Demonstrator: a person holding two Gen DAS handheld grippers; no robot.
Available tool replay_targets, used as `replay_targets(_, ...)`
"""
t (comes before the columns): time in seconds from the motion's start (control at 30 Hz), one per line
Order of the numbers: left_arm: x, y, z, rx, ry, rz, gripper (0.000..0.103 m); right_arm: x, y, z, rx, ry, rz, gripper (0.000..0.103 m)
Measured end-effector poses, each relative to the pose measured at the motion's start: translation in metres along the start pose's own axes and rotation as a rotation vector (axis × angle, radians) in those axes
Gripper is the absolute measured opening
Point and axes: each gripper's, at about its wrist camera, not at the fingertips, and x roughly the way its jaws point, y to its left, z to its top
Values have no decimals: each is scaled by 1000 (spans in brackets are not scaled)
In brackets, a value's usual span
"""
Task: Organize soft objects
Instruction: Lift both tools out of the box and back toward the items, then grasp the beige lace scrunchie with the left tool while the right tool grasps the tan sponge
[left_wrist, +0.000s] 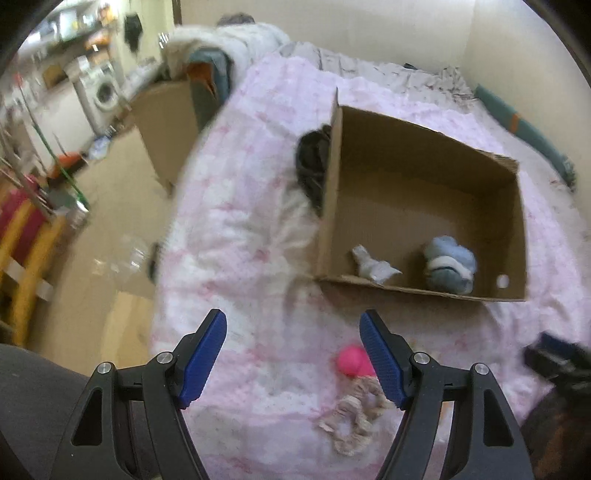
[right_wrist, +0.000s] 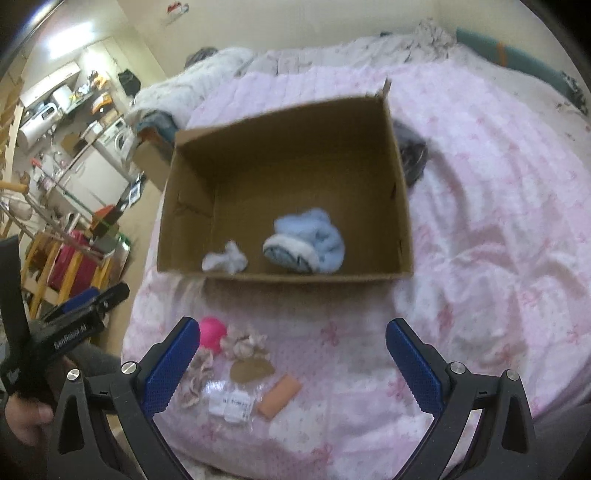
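An open cardboard box (right_wrist: 400, 206) stands on the pink bedspread; it also shows in the left wrist view (left_wrist: 517, 221). Inside lie a fluffy blue item (right_wrist: 310, 240) (left_wrist: 450, 264) and a small white cloth (right_wrist: 227, 258) (left_wrist: 373, 266). In front of the box lie a pink ball (right_wrist: 211, 331) (left_wrist: 351, 360), beige scrunchies (right_wrist: 245, 343) (left_wrist: 351, 417), a tan leaf-shaped piece (right_wrist: 251, 369), a peach pad (right_wrist: 279, 397) and a clear packet (right_wrist: 231, 402). My left gripper (left_wrist: 293, 358) is open and empty above the bed edge. My right gripper (right_wrist: 291, 365) is open and empty above the small items.
A dark garment (left_wrist: 314, 166) (right_wrist: 412, 155) lies against the box's outer wall. The pink bedspread (right_wrist: 480, 221) covers the bed. A second cardboard box (left_wrist: 166, 125) stands on the floor at the left, with a washing machine (left_wrist: 101, 92) and wooden furniture (left_wrist: 26, 258) beyond.
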Motion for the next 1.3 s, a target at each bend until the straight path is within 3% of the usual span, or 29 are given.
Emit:
replay_targets(0.17,13,2,-3,-18,61,8,72,40,8,-17,-77,199,-51,103)
replay_targets(0.2,16,2,-4,-23,71,-1,72,49,11,-20,-96,237,-52,96)
replay_targets(0.23,16,1,-5,-24,78,-5,72,56,13,-23,-105,271,-42,82)
replay_targets(0.37,19,-3,-6,-11,84,-5,72,80,9,-29,-24,388,55,70)
replay_targets(0.43,20,-4,-6,-8,90,-7,72,91,4,-32,28,441,83,55)
replay_targets(0.6,26,-6,-5,-3,107,-9,72,113,-5,-43,129,509,106,43)
replay_targets(0.7,28,-7,-6,5,113,-6,72,119,-6,-43,147,509,90,34)
replay_targets(0.8,30,-7,-7,8,121,-5,72,118,-4,-40,119,489,76,6)
replay_targets(0.97,36,-7,-10,6,153,-8,72,103,-1,-31,103,419,83,6)
replay_targets(1.2,63,-15,-27,19,317,-87,72,65,3,-14,113,228,131,6)
replay_targets(1.3,73,-22,-34,22,377,-134,72,59,3,-12,113,203,133,6)
